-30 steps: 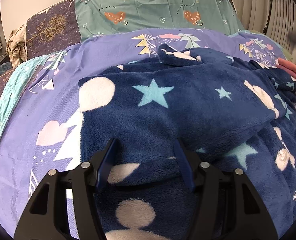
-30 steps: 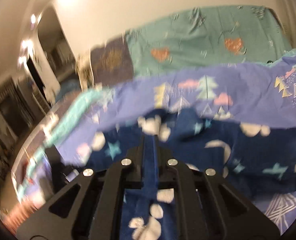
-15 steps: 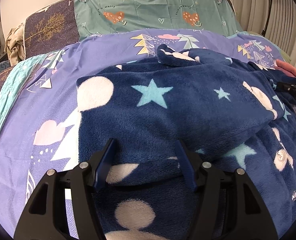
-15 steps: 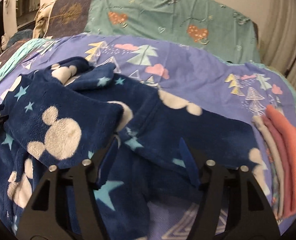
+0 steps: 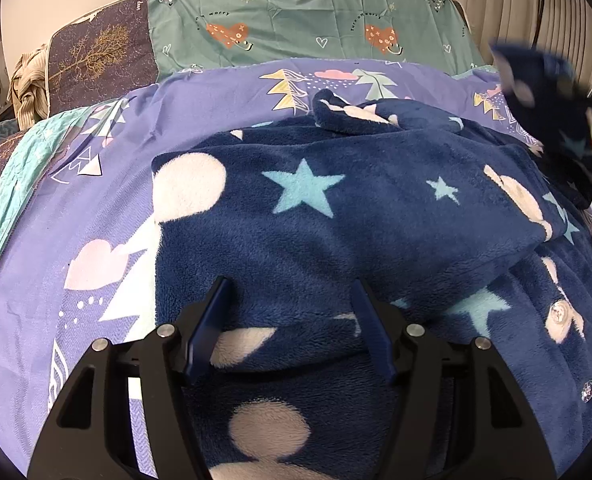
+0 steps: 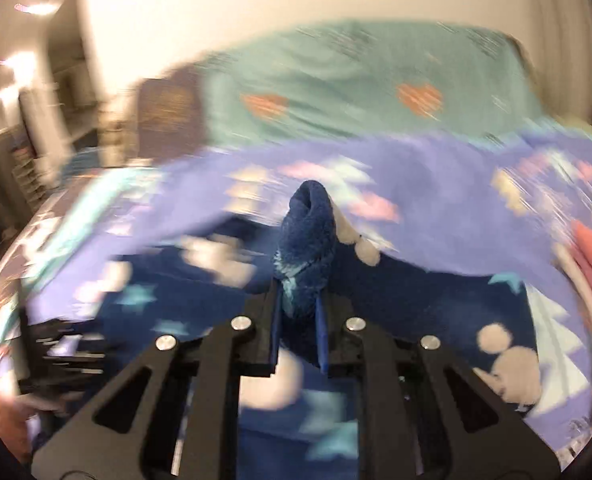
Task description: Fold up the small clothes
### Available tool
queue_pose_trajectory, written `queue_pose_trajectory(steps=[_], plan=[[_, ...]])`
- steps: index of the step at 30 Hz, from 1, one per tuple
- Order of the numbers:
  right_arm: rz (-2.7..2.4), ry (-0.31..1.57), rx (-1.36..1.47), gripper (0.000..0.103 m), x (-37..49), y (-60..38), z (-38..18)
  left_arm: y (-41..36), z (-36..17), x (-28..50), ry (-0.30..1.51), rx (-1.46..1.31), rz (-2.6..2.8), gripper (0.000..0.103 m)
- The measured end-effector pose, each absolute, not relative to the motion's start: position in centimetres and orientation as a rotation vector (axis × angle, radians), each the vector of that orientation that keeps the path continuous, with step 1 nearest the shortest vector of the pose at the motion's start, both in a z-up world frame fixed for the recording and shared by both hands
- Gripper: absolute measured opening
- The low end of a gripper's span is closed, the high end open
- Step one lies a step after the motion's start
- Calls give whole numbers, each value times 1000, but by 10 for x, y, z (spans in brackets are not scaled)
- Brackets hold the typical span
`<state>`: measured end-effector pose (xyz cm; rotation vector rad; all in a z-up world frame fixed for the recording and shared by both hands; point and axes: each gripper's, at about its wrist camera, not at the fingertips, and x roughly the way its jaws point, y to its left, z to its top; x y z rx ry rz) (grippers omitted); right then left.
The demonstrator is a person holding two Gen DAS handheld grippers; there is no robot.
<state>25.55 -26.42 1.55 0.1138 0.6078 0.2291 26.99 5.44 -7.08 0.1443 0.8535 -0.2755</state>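
On the bed's purple duvet [image 5: 200, 112] lies the navy star-print fleece garment [image 5: 335, 216], partly folded. The right hand-held gripper [image 6: 299, 316] is closing, pads clamped on a bunched fleece end, probably to carry it across. The left hand-held gripper [image 5: 292, 324] stands apart astride the near fold, perhaps steadying it. Folded pink clothes [image 6: 591, 264] lie beside it.

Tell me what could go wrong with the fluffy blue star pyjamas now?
1. The right tongs are closing on only a small bunched bit of the fluffy navy star-patterned garment; it might slip out.
2. The left tongs stand open over the folded part, not pinning it, so a pull could drag that fold undone.
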Motion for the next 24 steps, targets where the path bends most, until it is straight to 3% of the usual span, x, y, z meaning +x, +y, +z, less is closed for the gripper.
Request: queue_pose_trajectory(steps=[3, 7, 12, 19, 23, 24], plan=[[396, 620, 50, 21, 247, -203, 10, 61, -64, 269, 842, 90, -304, 64], [457, 804, 9, 29, 257, -163, -47, 72, -41, 264, 843, -121, -463, 59], [475, 846, 90, 35, 245, -180, -63, 47, -27, 269, 892, -253, -675, 59], [382, 817, 5, 44, 212, -211, -56, -9, -61, 300, 1075, -318, -713, 66], [206, 841, 45, 59, 205, -243, -70, -26, -72, 312, 1100, -317, -672, 67], [183, 845, 68, 58, 205, -249, -72, -27, -71, 312, 1090, -308, -666, 56]])
